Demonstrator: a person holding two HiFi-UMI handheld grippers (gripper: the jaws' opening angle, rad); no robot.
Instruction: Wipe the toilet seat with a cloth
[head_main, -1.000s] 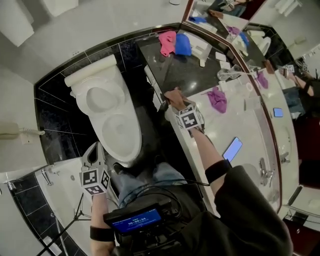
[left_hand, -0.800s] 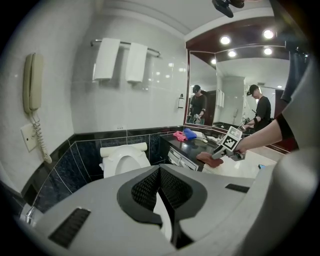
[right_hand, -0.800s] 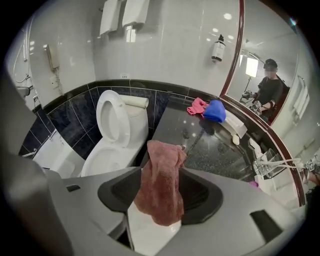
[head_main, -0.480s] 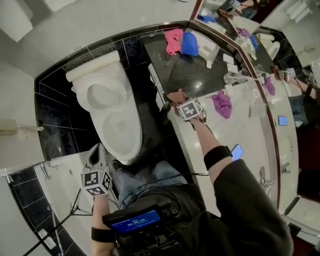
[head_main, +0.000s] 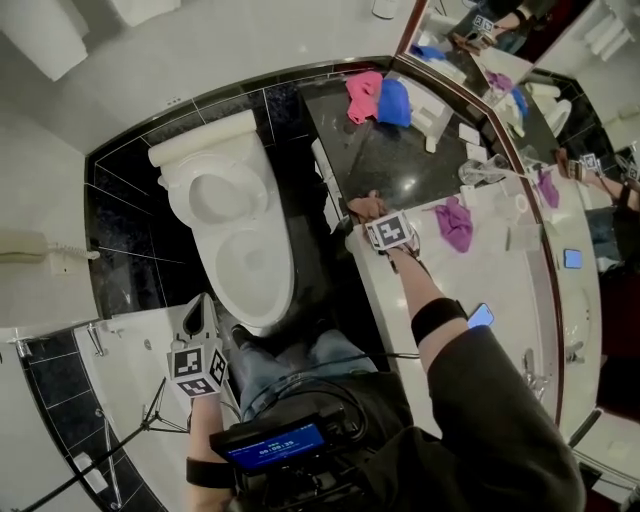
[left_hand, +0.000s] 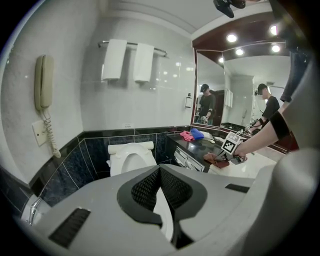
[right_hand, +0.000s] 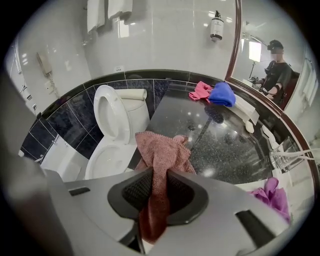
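The right claw (right_hand: 159, 191) has just been closing and is now clenched on the reddish cloth (right_hand: 161, 150); the cloth runs up between its pads and spreads over the near corner of the dark stone table (right_hand: 225, 135), beside the toilet (head_main: 245, 250) and clear of the toilet seat (head_main: 285, 275). The left claw (left_hand: 159, 176) hangs low before the bowl, its pads pressed together at the tips with nothing between them; a pink cloth (head_main: 363, 95) and a blue cloth (head_main: 396, 100) lie touching at the table's far end.
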